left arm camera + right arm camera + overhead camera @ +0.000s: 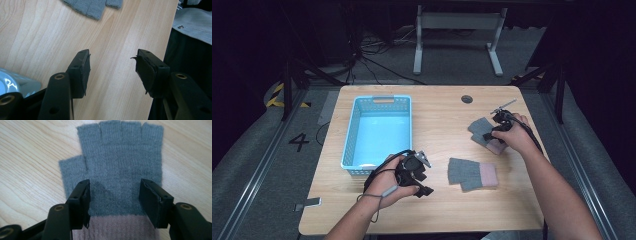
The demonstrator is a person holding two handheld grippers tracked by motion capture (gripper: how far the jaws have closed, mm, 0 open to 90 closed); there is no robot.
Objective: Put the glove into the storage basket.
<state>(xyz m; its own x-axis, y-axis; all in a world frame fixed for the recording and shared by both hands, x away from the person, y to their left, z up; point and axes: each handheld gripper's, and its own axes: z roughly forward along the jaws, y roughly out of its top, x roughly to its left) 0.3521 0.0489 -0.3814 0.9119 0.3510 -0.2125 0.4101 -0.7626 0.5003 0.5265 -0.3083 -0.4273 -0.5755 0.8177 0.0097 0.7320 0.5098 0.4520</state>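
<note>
Two grey fingerless gloves with pink cuffs lie on the wooden table (437,210). The nearer glove (472,173) lies flat right of my left gripper (424,189), and its finger ends show as the glove (95,7) at the top of the left gripper view. My left gripper (112,60) stands open over bare wood with nothing between its jaws. The farther glove (479,127) lies at the right side under my right gripper (488,135). In the right gripper view my right gripper (113,187) is open, its jaws straddling the palm of that glove (120,157), which lies flat with its cuff toward the camera.
A light blue plastic basket (352,135) stands at the table's left half; its corner (15,80) sits beside my left gripper. The table's edge (162,62) runs close to the right jaw in the left gripper view. A round cable hole (467,99) sits near the far edge.
</note>
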